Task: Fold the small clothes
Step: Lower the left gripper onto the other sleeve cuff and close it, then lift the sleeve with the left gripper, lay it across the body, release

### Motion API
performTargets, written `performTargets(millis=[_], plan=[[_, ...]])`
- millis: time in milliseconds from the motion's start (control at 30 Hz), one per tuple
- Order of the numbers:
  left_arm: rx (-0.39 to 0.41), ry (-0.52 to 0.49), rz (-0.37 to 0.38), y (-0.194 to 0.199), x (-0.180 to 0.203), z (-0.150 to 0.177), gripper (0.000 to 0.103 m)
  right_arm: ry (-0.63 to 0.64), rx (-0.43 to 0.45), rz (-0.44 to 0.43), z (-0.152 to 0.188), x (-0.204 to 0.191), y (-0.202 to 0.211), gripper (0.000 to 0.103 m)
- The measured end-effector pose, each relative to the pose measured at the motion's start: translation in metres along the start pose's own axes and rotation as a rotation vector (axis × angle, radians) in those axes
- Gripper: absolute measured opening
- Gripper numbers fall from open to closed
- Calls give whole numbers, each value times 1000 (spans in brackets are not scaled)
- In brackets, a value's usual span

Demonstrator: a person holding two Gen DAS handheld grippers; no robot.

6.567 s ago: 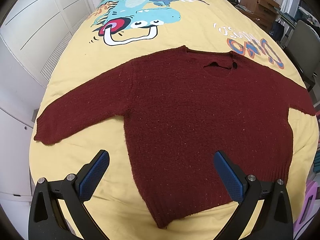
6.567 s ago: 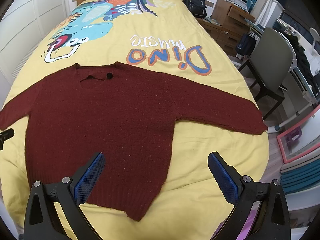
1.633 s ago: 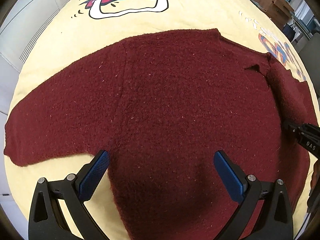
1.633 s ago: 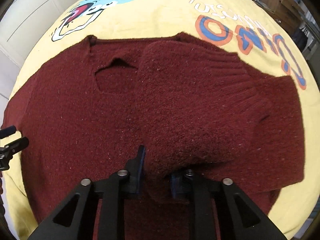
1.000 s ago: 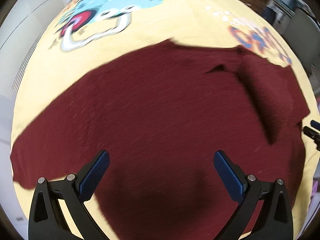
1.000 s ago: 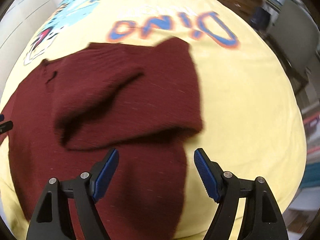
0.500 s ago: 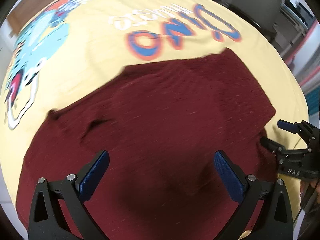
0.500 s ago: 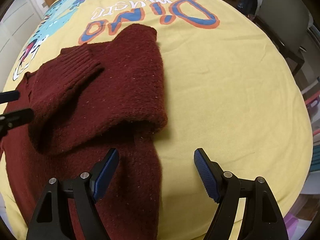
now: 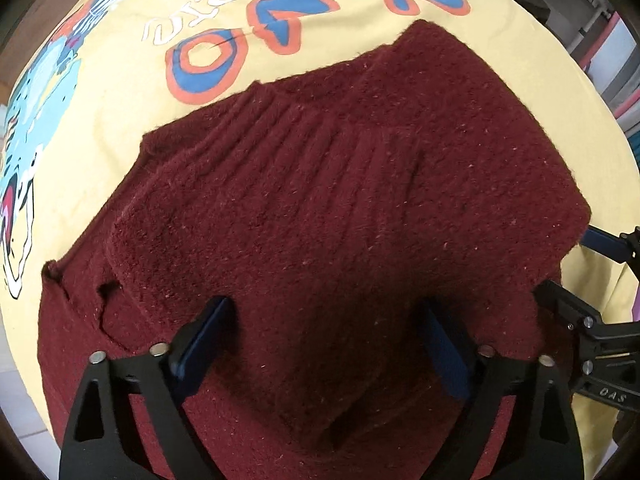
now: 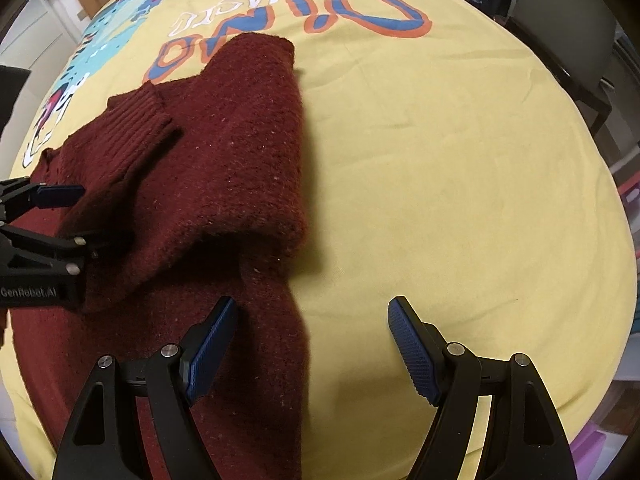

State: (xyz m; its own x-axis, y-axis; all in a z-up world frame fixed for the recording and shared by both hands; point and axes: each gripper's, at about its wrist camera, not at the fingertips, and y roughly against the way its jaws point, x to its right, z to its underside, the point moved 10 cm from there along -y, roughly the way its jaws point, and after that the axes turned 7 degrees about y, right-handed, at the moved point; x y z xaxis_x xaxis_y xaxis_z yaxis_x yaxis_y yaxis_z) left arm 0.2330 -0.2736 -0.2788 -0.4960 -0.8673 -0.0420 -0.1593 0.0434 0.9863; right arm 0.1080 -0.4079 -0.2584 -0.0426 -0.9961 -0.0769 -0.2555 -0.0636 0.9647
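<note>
Right wrist view shows a dark red knitted sweater lying on a bed with a yellow cartoon bedspread. Since a few seconds ago, when the sweater lay flat with both sleeves spread out, its right sleeve has been folded across the chest. A moment ago the right tongs were clamped on that sleeve's end; now they have let go and their blue pads stand wide apart, holding nothing. They hover low over the bed at the sweater's right side edge, one pad above the knit near the hem, the other above bare bedspread. The ribbed cuff now rests on the sweater's chest, and the fold makes a thick rounded edge along the garment's right side.

Left wrist view looks down on the folded sleeve from close above. The left tongs have swung over from the far sleeve and now hover just above the middle of the sweater, pads wide apart, gripping nothing; I cannot tell whether they touch the knit. The right tongs appear at the right edge of this view, beside the folded edge.

In my judgement the first sleeve fold is done. The left sleeve is out of both views, so its state is unknown; it likely remains to be folded, then the body.
</note>
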Motion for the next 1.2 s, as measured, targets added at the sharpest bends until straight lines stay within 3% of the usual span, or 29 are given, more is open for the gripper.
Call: performTargets(millis=[67,100,133,167,533,700,900,1100,1133,1200], plan=[[7,3,-15,3,-9,1,53,-1,-3,0,0,-1,-2,78],[14,6,-19,5,-14,0,44,1,-4,2,-1,-2,-2,78],[26,17,-12,9,-20,-2,23,2,-3,4,-1,-2,-2,78],[36,31,-6,13,-24,-3,13,3,-2,6,-3,-3,-2,78],[164,236,32,52,-113,18,13,1,23,18,-27,-9,5,78],[215,386,83,56,-151,37,13,9,17,37,-30,-12,2,78],[205,502,109,47,-173,78,13,21,-23,55,-23,-17,-14,78],[157,588,137,27,-178,94,16,-2,-27,45,-24,-15,-20,78],[155,598,142,27,-178,98,16,-6,-24,46,-24,-15,-19,75],[150,616,155,24,-181,102,17,-7,-18,41,-25,-14,-19,57]])
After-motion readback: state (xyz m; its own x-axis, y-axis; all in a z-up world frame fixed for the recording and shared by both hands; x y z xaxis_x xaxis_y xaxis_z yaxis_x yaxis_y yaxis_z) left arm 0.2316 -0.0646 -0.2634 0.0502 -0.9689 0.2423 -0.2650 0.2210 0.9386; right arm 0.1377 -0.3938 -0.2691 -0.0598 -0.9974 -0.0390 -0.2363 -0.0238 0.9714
